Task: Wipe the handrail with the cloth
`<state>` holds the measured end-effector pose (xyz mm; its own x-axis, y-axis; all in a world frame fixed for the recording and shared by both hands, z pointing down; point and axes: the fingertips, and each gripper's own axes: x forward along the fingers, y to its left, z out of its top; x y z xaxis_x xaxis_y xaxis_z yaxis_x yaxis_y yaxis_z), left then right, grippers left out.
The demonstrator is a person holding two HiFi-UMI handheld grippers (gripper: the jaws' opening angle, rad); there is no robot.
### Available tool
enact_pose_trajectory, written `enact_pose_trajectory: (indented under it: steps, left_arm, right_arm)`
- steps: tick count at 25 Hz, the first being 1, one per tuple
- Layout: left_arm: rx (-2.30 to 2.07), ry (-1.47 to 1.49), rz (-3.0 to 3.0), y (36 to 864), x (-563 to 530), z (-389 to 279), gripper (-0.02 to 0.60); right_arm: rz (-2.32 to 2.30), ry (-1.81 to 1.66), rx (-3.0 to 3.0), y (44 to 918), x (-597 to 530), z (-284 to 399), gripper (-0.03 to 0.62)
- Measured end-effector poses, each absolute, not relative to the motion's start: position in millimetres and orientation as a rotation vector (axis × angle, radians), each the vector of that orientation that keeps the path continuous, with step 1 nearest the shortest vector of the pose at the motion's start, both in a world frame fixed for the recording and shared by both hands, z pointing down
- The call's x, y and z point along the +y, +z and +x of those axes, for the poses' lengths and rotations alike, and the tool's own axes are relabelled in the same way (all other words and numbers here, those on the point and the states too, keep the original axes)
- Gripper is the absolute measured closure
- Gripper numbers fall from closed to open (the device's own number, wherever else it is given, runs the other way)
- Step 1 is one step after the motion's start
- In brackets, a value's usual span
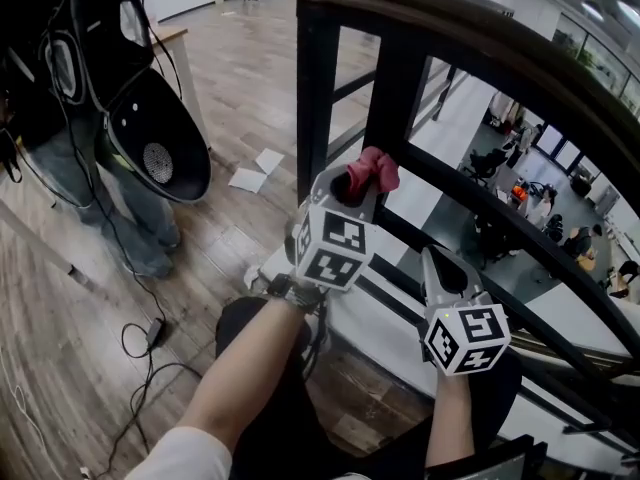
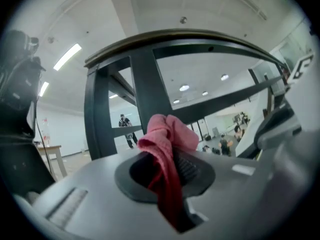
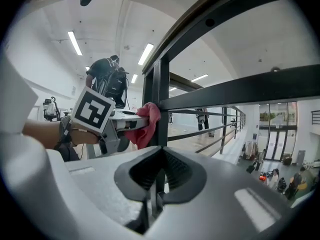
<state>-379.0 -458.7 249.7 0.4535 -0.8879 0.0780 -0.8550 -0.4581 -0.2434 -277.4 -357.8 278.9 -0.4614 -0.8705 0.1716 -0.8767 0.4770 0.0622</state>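
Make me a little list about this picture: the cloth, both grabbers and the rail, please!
cloth: pink, bunched up
held by: left gripper, shut on it
cloth's place: up against the black post, below the handrail
right gripper: fingers together, holding nothing
wiping: cloth not on the handrail yet

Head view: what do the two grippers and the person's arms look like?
The left gripper and right gripper have light grey bodies, each carrying a white cube with black square markers. Dark strap at the left wrist; white sleeve on that arm.
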Motion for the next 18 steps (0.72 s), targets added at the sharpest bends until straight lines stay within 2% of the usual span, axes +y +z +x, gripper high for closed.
enact_pose_trajectory:
  steps: [4, 8, 12, 18]
  left_arm:
    - [1.496, -0.454, -2.541, 275.0, -454.9, -372.6, 0.514]
    - [1.501, -0.449, -2.621, 295.1, -452.4, -363.2, 0.514]
    - [1.480, -0.384, -2.669, 289.9, -451.4, -370.5, 0.512]
    - [1.517, -0.088, -2.521, 216.2, -450.5, -381.4, 0.514]
  right_arm:
    - [1.529, 0.071, -2.510, 289.3, -359.5, -278.7, 0.592]
    - [1.532, 0.059, -2.474, 298.1, -362.8, -277.8, 0.592]
    - [1.546, 0.082, -2.475, 301.4, -360.4, -277.0, 0.592]
    - [1.516, 0.135, -2.466, 318.6, -352.5, -278.1, 0.592]
